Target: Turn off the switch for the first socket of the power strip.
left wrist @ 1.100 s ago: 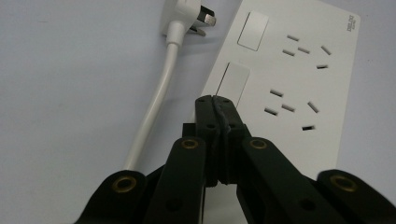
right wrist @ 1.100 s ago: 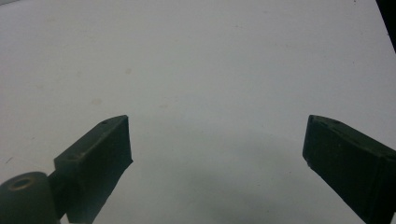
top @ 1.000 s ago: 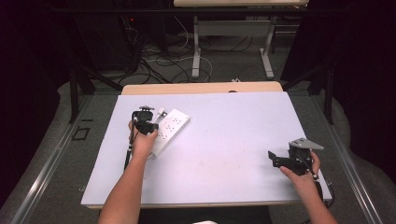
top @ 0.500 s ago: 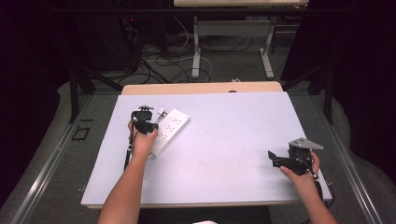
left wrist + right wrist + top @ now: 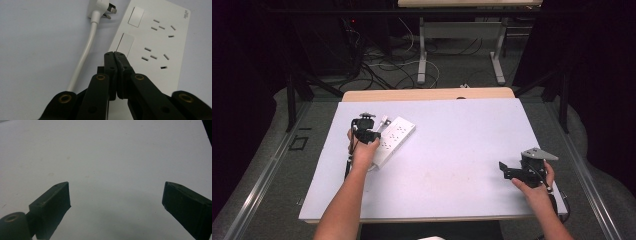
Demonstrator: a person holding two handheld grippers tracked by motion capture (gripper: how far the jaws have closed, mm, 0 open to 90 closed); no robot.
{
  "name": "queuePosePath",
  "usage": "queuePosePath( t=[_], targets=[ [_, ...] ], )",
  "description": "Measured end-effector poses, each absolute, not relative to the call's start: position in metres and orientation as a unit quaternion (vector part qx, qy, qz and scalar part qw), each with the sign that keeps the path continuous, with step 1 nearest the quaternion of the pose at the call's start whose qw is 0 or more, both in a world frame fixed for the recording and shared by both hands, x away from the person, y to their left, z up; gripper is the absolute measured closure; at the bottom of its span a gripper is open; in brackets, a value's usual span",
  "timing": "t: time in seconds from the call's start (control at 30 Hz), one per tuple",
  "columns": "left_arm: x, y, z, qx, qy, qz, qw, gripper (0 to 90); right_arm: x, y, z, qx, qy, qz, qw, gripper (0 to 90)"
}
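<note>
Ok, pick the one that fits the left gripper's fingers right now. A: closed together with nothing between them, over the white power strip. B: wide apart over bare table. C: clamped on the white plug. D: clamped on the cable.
A: in the left gripper view the left gripper has its fingers pressed together, empty, over the power strip, with the plug and cable lying apart to the side.

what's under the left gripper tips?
The left gripper, jaws shut with nothing between them, sits over the white power strip, beside a rocker switch. The strip's near end is hidden behind the jaws.
</note>
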State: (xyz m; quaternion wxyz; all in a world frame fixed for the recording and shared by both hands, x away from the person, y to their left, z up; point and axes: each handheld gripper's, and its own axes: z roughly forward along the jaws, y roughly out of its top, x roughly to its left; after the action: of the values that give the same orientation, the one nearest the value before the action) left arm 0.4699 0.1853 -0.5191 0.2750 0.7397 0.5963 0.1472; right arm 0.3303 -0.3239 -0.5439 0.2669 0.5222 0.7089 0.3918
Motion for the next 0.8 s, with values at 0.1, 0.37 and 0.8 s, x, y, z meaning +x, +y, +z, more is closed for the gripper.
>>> queuePosePath(
  t=[0.1,0.37,0.8],
  targets=[
    [0.4692,0.1846,-0.5180,0.741,0.595,0.146,0.275,86.9,0.3305,-0.3236,-0.5441,0.522,0.708,0.392,0.269,7.2],
    [0.4669,0.1843,-0.5146,0.745,0.588,0.152,0.274,83.6,0.3303,-0.3240,-0.5440,0.522,0.709,0.392,0.267,7.7],
    [0.4630,0.1847,-0.5104,0.746,0.585,0.156,0.278,72.1,0.3304,-0.3246,-0.5439,0.520,0.710,0.392,0.270,7.8]
  ],
)
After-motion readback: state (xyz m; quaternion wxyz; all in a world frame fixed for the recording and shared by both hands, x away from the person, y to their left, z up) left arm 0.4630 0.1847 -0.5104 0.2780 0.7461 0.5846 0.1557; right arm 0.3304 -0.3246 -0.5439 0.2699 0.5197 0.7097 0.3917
